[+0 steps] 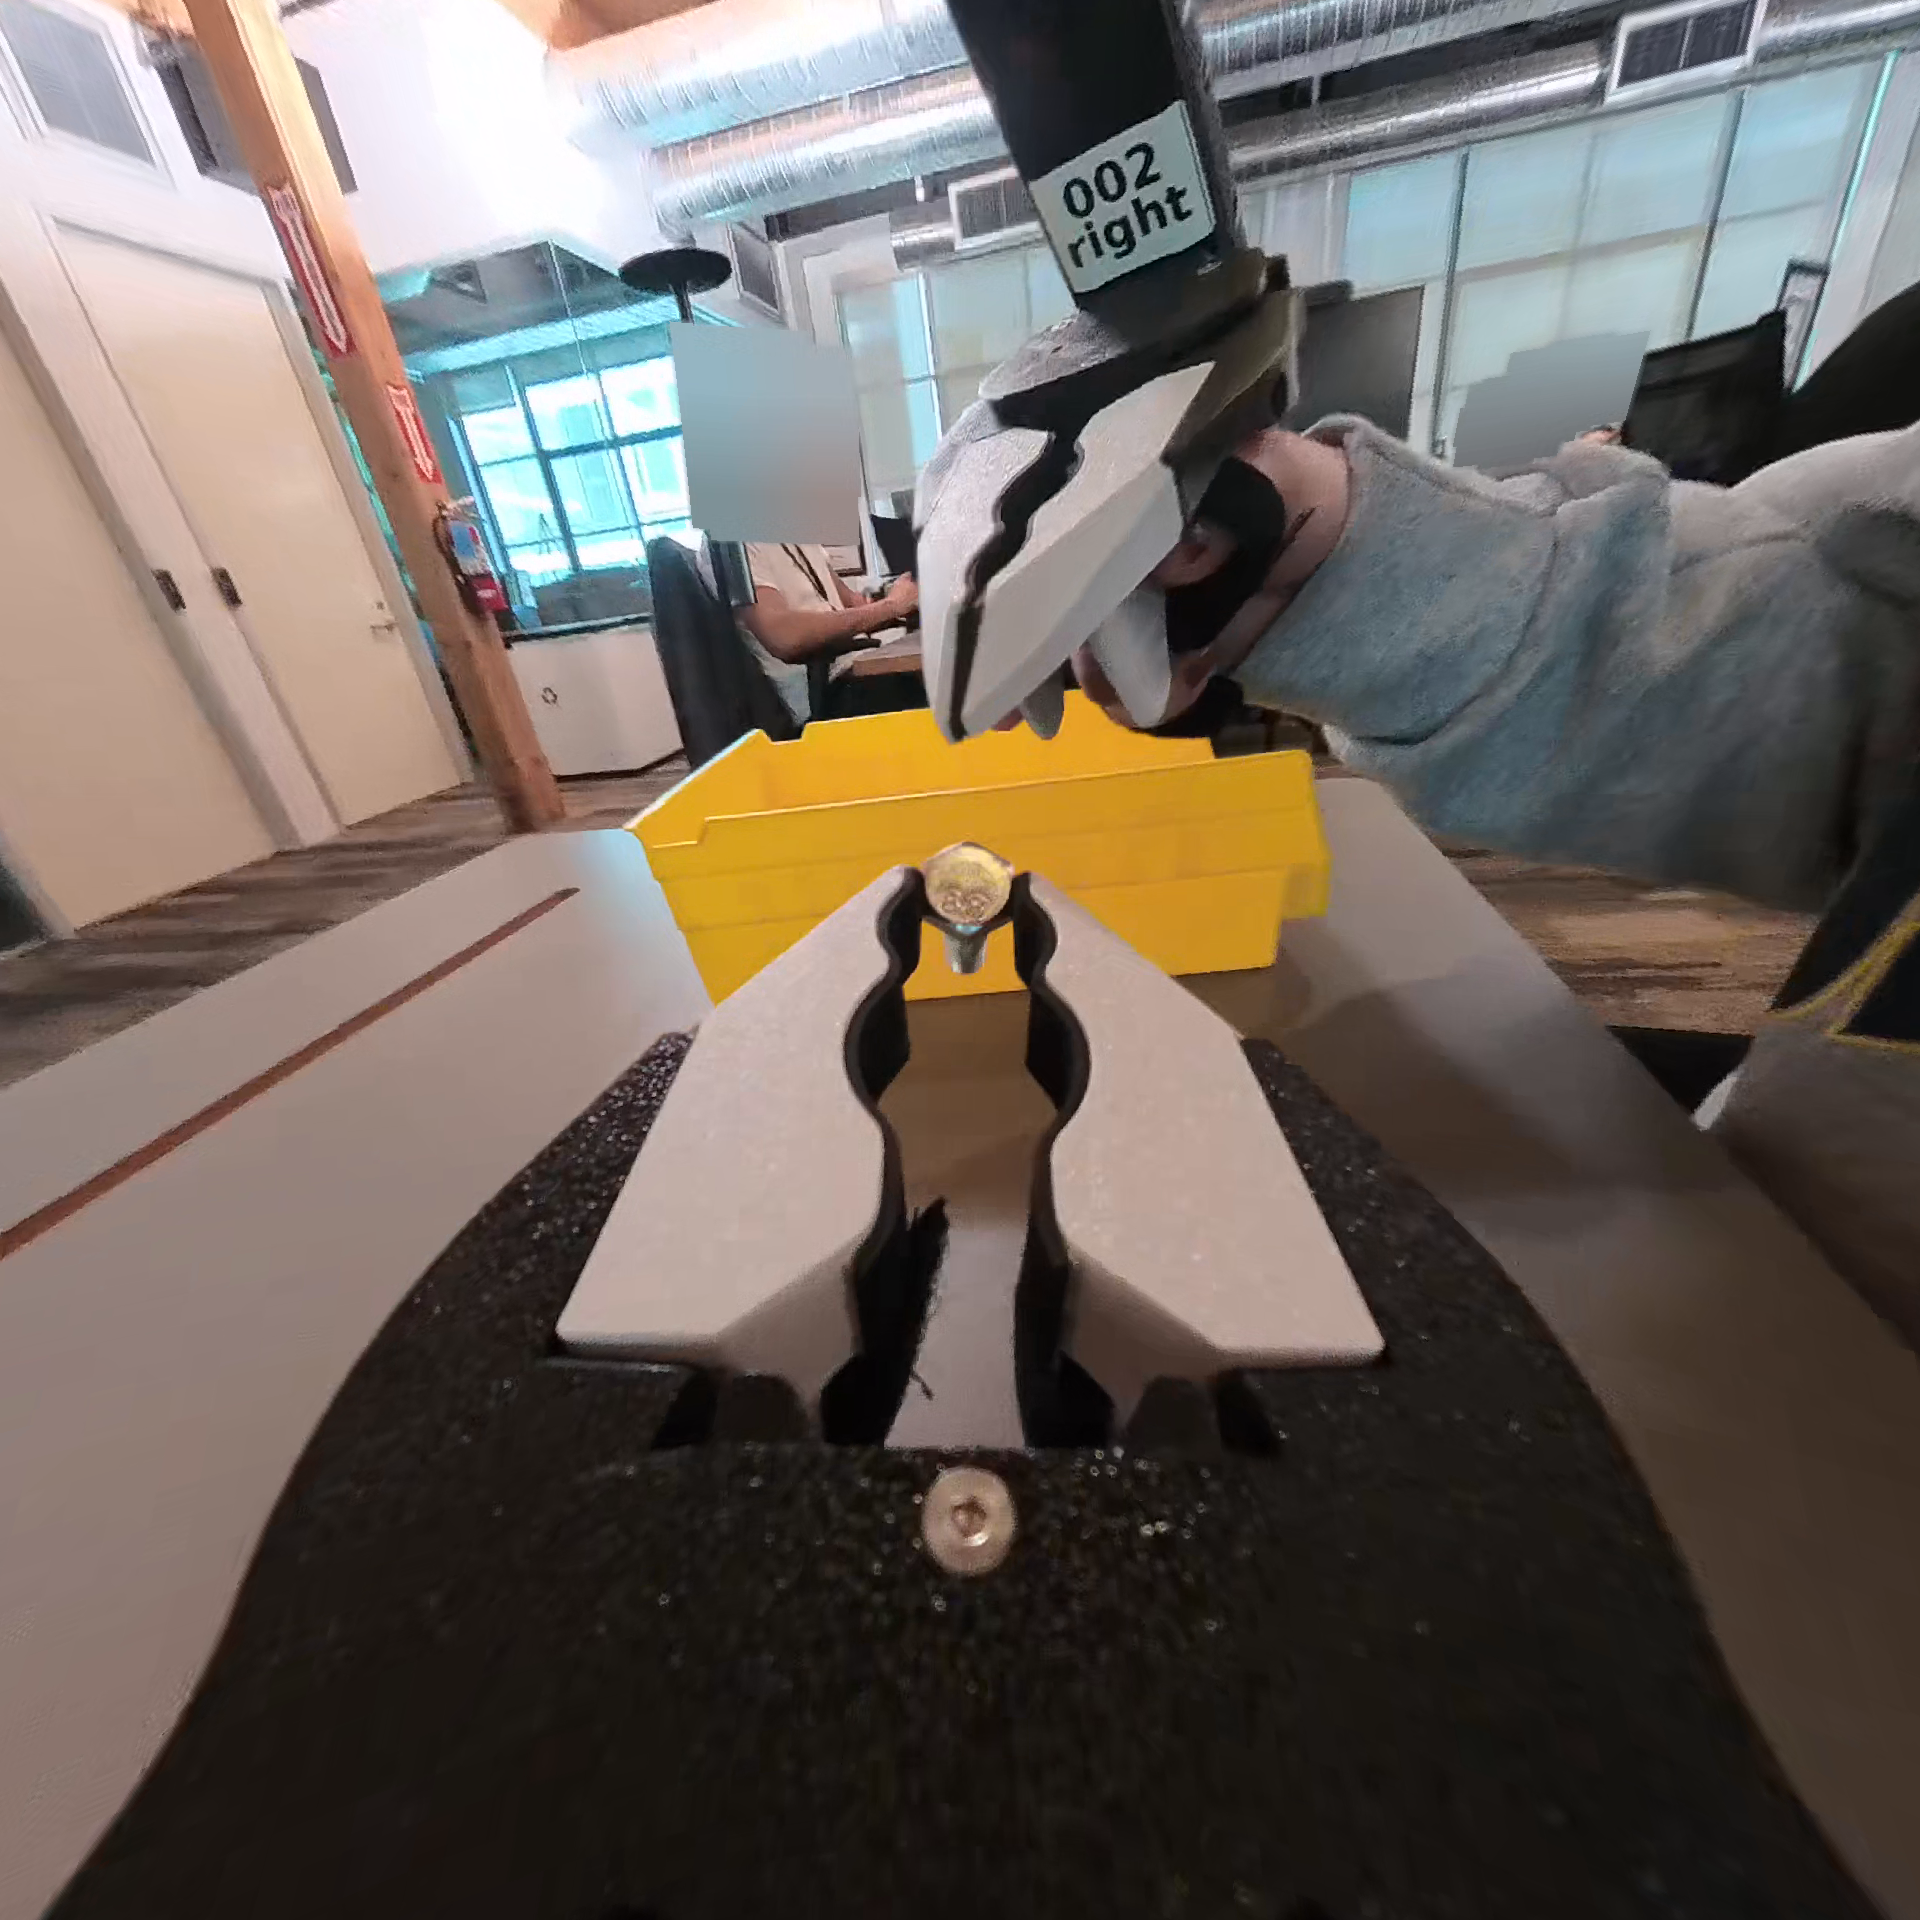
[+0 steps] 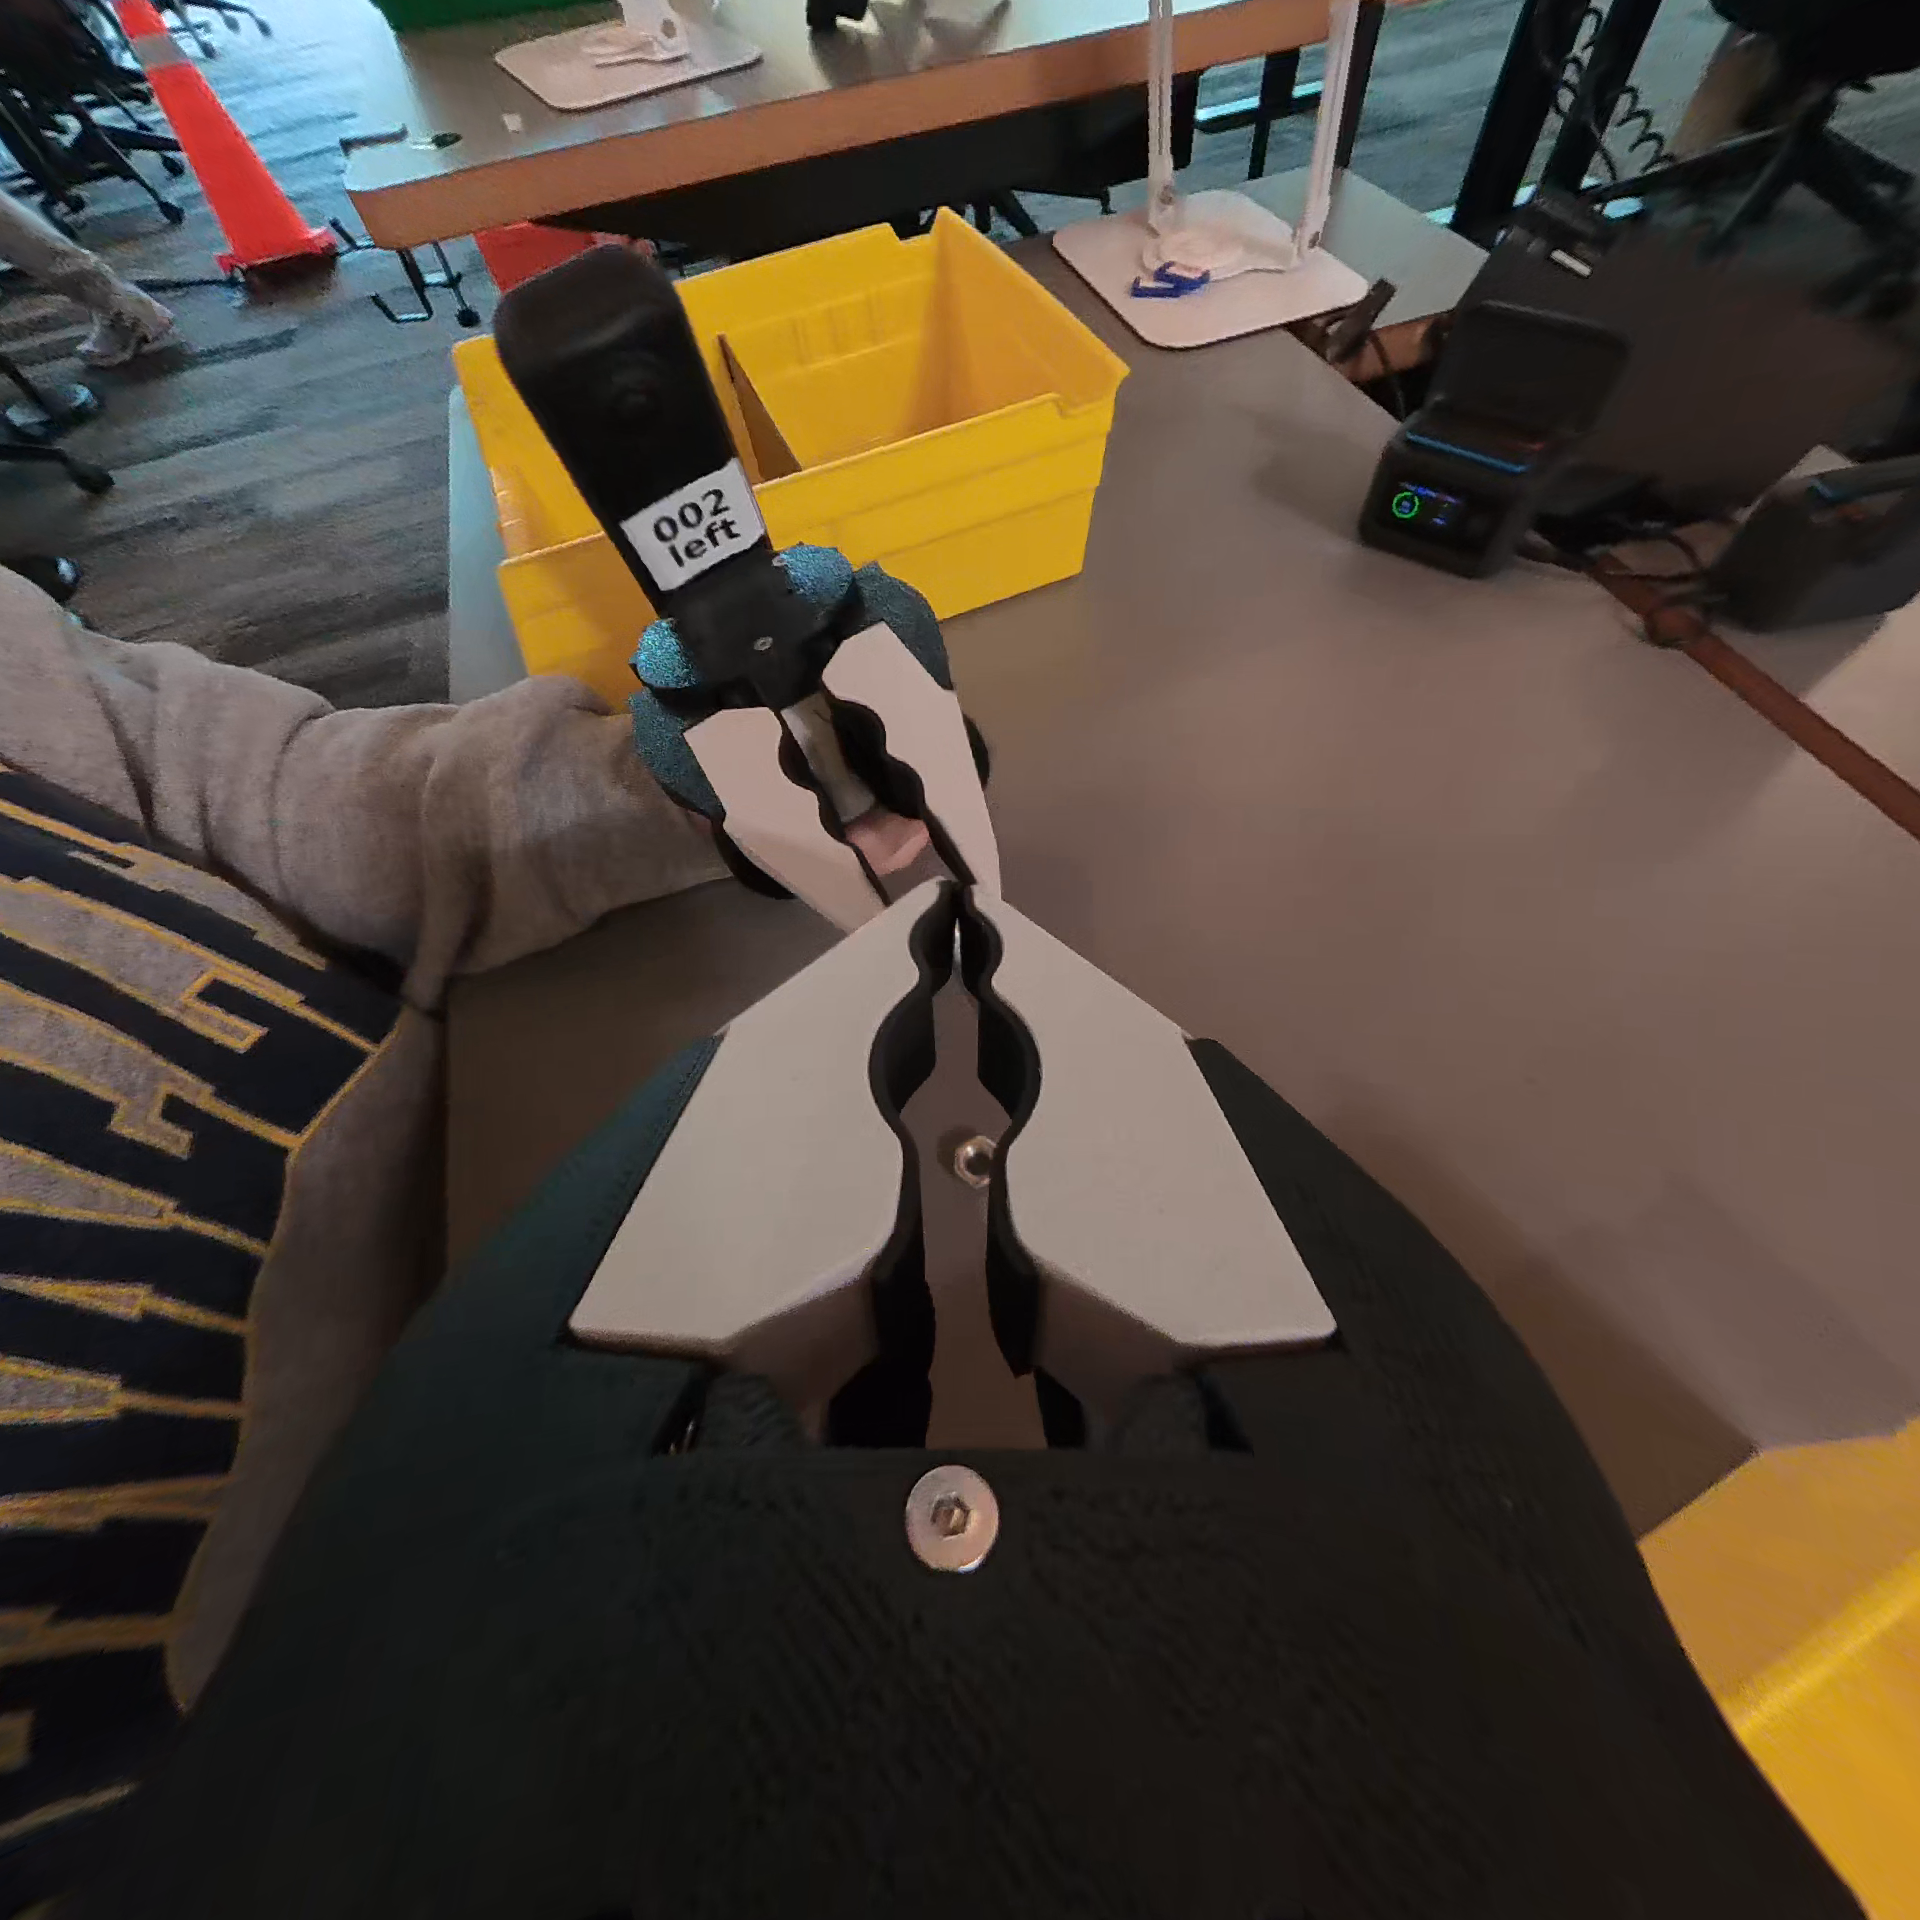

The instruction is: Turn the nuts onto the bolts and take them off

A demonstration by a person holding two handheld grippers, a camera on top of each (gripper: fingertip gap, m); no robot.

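My left gripper (image 1: 968, 902) is shut on a silvery hex bolt (image 1: 966, 894). It grips the head at the fingertips, and the threaded shank points down above the grey table (image 1: 312, 1122). My right gripper (image 1: 961, 722) hangs higher, over the yellow bin (image 1: 987, 831), pointing down with its jaws together. In the right wrist view, the right gripper (image 2: 956, 906) is shut just above the left gripper (image 2: 925, 883), whose tips it hides. A small hex nut (image 2: 975, 1158) lies on the table (image 2: 1351, 883), seen through the gap between the right fingers. I cannot see anything held in the right gripper.
The yellow bin (image 2: 935, 416) with a cardboard divider stands at the table's far edge. A second yellow bin (image 2: 1818, 1662) is at the near right corner. Black devices (image 2: 1475, 468) with cables and a white stand base (image 2: 1216, 281) sit at the right. My grey sleeve (image 2: 364, 810) lies left. Left and right tips are no more than a few centimetres apart. The small hex nut (image 2: 975, 1158) sits 12 centimeters or so from the ends of my left fingers.
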